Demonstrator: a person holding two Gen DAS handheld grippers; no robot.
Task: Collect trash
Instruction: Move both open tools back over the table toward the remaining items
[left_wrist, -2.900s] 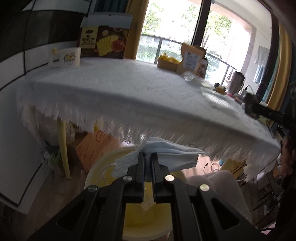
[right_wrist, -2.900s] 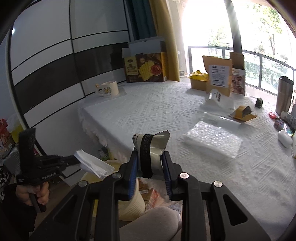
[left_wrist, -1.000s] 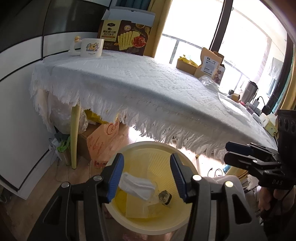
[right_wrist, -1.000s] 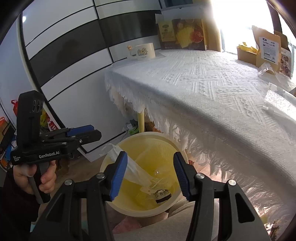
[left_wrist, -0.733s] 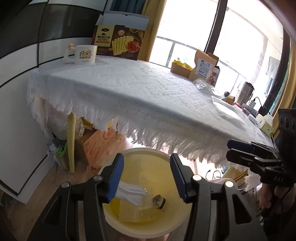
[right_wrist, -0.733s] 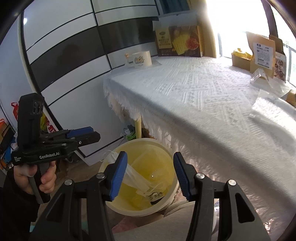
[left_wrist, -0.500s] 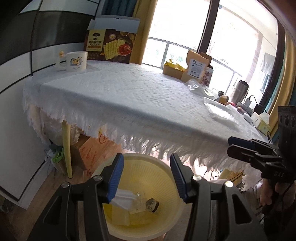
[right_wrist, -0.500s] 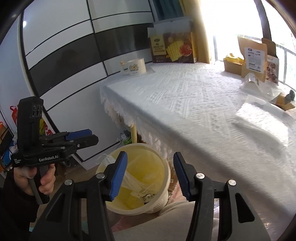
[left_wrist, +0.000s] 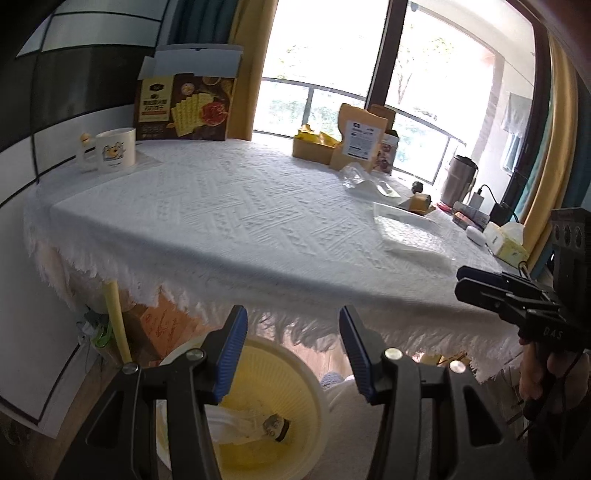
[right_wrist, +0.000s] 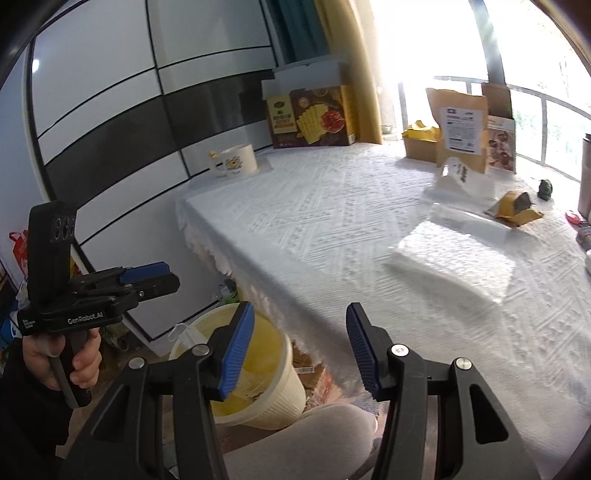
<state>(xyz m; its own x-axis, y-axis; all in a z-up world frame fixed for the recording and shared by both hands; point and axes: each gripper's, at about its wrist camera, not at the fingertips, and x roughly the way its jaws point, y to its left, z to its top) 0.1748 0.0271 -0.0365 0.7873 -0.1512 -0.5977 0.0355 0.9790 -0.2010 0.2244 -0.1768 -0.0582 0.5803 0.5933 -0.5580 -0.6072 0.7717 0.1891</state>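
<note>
Trash: bubble-wrap sheet (right_wrist: 454, 258) mid-counter (right_wrist: 314, 206), light, soft, crushable, slippery | pinch its near edge | both my claws, left claw (left_wrist: 291, 354) and right claw (right_wrist: 299, 349), released, empty, over bin (left_wrist: 280, 373).

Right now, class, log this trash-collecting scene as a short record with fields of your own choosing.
left gripper: open, empty, above the bin
right gripper: open, empty, at the table edge
yellow bin: on the floor beside the table, holds a white mask and a small wrapper
table: white cloth, with bubble wrap, mug and cracker box
</note>
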